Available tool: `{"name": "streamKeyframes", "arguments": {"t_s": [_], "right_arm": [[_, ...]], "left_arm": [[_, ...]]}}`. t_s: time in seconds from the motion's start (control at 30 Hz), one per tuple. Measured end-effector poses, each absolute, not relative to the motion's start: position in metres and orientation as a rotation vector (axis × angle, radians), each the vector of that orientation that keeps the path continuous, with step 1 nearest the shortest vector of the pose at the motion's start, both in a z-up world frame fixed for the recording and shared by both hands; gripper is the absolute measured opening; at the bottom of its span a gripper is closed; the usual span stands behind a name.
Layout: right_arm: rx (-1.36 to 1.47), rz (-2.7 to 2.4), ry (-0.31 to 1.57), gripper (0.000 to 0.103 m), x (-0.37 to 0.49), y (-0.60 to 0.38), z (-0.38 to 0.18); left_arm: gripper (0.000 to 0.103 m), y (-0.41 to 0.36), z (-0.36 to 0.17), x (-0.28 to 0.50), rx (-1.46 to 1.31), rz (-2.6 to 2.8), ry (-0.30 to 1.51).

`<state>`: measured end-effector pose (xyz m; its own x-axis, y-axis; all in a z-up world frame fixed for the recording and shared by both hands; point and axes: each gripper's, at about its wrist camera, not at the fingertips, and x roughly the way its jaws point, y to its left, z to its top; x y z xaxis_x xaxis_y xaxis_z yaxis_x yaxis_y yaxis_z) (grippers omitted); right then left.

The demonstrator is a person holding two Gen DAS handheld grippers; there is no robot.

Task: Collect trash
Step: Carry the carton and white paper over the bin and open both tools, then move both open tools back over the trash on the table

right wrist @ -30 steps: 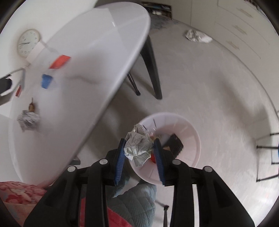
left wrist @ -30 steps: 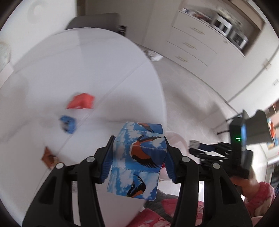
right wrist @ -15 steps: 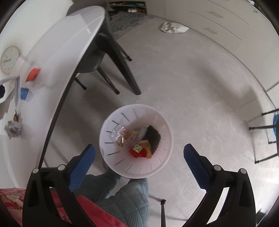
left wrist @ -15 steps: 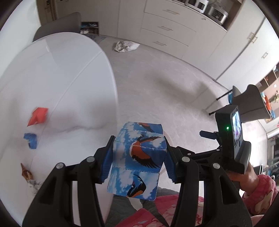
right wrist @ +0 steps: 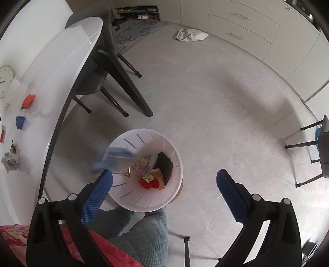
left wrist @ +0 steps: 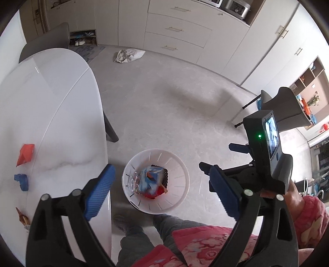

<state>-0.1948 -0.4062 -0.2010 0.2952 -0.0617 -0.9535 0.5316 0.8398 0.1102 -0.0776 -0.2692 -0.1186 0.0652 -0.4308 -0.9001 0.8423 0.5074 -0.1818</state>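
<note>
Bin [left wrist: 176,164] now holding blue bird carton [left wrist: 149,180] — just dropped from left gripper [left wrist: 162,192], jaws opened wide, empty; right gripper [right wrist: 164,192] above bin, also wide, empty — more scraps left on table [left wrist: 61,98].

Home dining-kitchen area: white dining table [left wrist: 51,106], drawer cabinets [left wrist: 176,32], countertop appliances [left wrist: 236,6], floor rug [right wrist: 139,30].

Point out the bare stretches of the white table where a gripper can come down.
The white table is bare from its far rounded end up to the red scrap. The near left end is crowded: red scrap, blue scrap, brown wrapper and crumpled paper ball lie there.
</note>
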Motion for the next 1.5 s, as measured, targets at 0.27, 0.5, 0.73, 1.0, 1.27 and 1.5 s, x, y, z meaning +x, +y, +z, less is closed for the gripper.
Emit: {"name": "streamKeyframes", "arguments": {"t_s": [0.27,0.5,0.73,1.0,1.27,1.5], "right_arm": [[0.439,-0.406,1.218,0.1,-0.189,-0.401,-0.2],[0.415,-0.389,1.217,0.1,-0.179,-0.393,-0.193],[0.365,-0.321,1.187,0.1,-0.144,-0.367,-0.174],[0.236,-0.116,1.184,0.1,-0.08,-0.3,-0.161],[0.097,0.124,1.213,0.1,-0.032,-0.212,-0.161],[-0.014,0.298,1.226,0.1,-0.009,-0.139,-0.162]], "left_arm": [[0.09,-0.259,-0.11,-0.076,0.438,-1.009,1.127],[0.09,-0.246,-0.104,-0.064,0.408,-0.978,1.128],[0.09,-0.212,-0.096,-0.046,0.342,-0.888,1.118],[0.09,-0.131,-0.094,-0.009,0.22,-0.648,1.112],[0.09,-0.007,-0.098,0.019,0.07,-0.349,1.132],[0.09,0.089,-0.11,0.023,-0.092,-0.13,1.173]]}}
